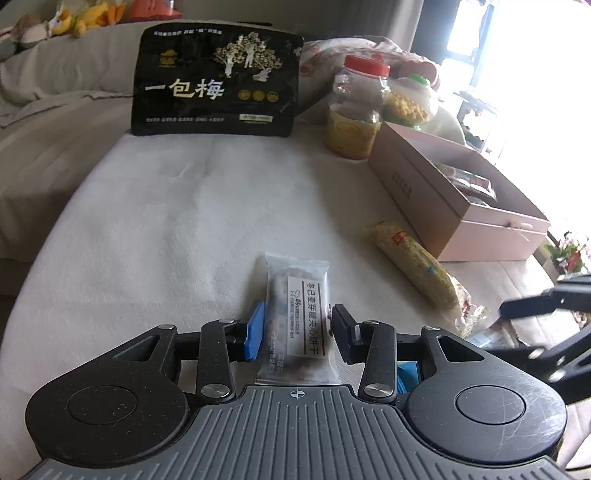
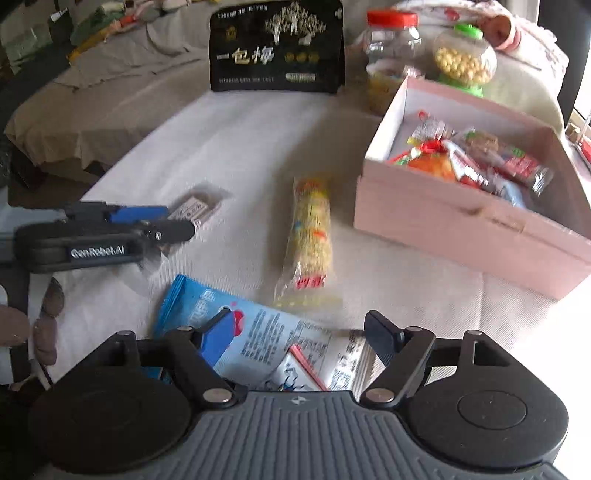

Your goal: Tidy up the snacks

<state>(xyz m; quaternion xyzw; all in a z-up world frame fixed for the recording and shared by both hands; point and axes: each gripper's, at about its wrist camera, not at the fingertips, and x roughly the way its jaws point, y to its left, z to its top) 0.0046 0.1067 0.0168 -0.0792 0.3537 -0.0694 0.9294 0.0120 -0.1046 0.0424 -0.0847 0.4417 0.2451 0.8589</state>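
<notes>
I have the left gripper [image 1: 297, 330] pinching the light, crinkly clear-wrapped biscuit bar [image 1: 299, 317] mid-length; right gripper [image 2: 301, 334] gapes wide, gripping nothing, over the limp, slippery blue-and-white foil pouch [image 2: 258, 343].

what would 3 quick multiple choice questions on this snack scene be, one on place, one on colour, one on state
1. Where is the yellow snack tube?
A in the box
B on the cloth beside the pink box
C on the black bag

2. Taller jar's lid colour?
A red
B blue
C black

3. What lies between the left gripper fingers?
A nothing
B a jar
C a white biscuit packet

Answers:
1. B, it lies outside the box wall.
2. A, red cap.
3. C, packet sits between both pads.
</notes>
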